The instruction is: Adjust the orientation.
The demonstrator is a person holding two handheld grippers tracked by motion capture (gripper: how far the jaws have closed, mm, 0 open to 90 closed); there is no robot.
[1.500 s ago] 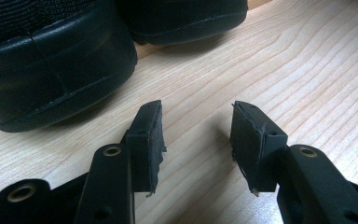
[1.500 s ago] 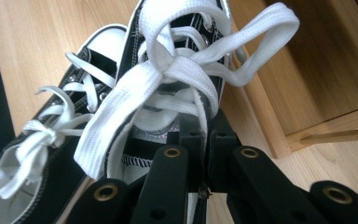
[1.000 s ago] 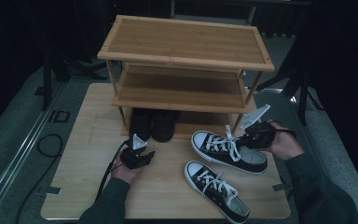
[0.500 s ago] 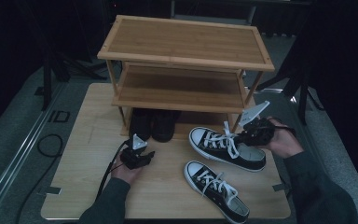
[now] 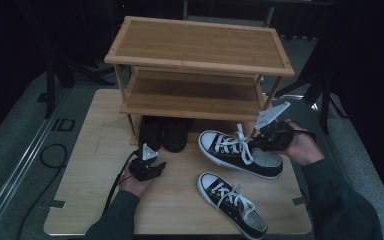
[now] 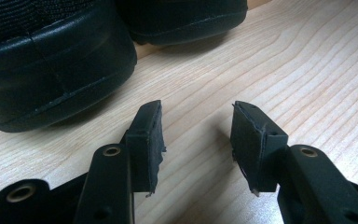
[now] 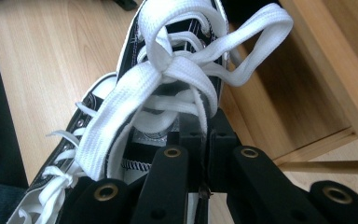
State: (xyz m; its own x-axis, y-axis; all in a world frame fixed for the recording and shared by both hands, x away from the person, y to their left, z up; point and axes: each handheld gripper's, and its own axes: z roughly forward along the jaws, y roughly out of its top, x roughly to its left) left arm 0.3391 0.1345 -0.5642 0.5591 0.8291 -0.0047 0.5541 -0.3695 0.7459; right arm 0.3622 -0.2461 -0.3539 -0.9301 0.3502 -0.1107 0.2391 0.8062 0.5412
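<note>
**Inspector:** Report the right gripper (image 5: 266, 139).

**Assistant:** It is clamped on the tongue of the nearer-the-rack sneaker (image 5: 240, 154), black canvas with white laces. In the right gripper view the jaws are pressed together with the tongue's edge pinched between them, and the laces (image 7: 168, 74) drape over the jaw tips. The person's right hand (image 5: 300, 147) holds the tool at the table's right side.

**Inspector:** Location of that sneaker?

**Assistant:** In front of the bamboo shoe rack (image 5: 200, 65), beside its right front leg, toe pointing toward the table's middle. Its heel end sits under the gripper. (Whether the sole is touching the tabletop I cannot tell from above.)

**Inspector:** Its partner?

**Assistant:** The second sneaker (image 5: 232, 204) lies on the wooden table (image 5: 80, 200), nearer the person, apart from the first and angled toward the table's front right.

**Inspector:** Left gripper (image 5: 147, 167)?

**Assistant:** Released. The left gripper view shows the two pads standing apart with bare wood between them. It rests low over the table in the left hand (image 5: 135, 184), pointing at the pair of black shoes (image 5: 162, 134) tucked under the rack's lowest shelf, close to the toes but not touching.

**Inspector:** Rack shelves?

**Assistant:** The top and middle boards show bare wood.
</note>
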